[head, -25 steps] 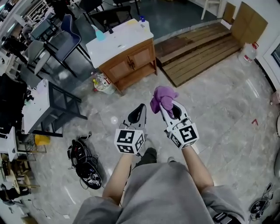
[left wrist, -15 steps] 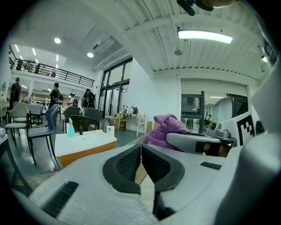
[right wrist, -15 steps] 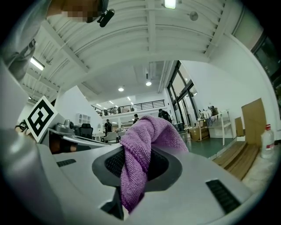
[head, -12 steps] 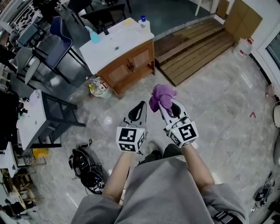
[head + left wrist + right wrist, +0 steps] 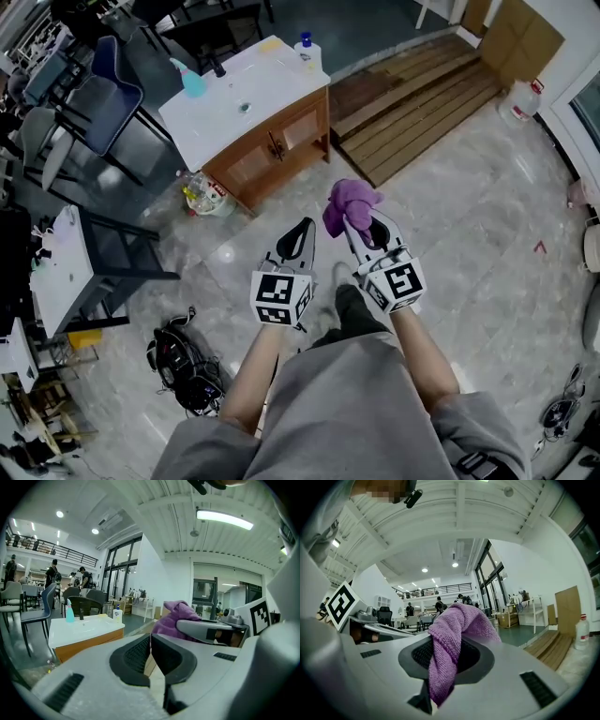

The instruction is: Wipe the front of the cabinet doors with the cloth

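Right gripper (image 5: 359, 221) jaws clamped on purple cloth (image 5: 349, 203). Left gripper (image 5: 298, 242) jaws together, nothing between. Wooden cabinet (image 5: 267, 150) far left, doors closed, well apart from both.

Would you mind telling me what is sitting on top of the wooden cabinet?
On its white countertop stand a teal spray bottle, a dark faucet-like item and a blue-capped white bottle. The closed doors hide the inside.

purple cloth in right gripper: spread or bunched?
Bunched. The purple cloth is pinched between the jaws of the right gripper, twisted into a wad that sticks out past them.
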`<state>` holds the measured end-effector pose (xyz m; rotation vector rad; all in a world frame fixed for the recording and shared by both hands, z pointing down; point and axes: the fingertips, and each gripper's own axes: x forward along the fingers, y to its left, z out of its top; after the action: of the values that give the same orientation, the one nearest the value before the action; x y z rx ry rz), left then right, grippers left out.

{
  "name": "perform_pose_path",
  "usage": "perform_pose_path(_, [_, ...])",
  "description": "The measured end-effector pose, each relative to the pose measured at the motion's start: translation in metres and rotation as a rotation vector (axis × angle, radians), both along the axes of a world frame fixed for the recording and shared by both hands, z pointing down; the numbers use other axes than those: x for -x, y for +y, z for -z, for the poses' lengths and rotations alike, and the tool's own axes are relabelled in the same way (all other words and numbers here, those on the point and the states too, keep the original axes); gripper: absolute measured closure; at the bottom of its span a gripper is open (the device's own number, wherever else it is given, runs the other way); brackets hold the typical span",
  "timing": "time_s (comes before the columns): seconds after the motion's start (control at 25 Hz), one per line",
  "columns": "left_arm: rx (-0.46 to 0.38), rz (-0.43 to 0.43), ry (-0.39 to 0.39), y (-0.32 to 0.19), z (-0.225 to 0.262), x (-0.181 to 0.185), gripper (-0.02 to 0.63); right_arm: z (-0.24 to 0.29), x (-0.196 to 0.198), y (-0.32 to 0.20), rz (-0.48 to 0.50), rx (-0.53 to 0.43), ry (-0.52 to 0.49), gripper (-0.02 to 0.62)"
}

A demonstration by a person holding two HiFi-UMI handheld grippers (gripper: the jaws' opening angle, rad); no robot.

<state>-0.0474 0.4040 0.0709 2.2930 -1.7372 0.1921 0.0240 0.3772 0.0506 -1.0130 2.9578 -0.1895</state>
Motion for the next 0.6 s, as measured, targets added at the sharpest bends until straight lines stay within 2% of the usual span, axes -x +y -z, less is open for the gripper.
perform_pose_path(0.6, [0.067, 0.060, -0.009, -0.144, -0.029, 0.045, 0.591, -0.036, 0.039, -0.149, 0.043, 0.058, 0.014, 0.522])
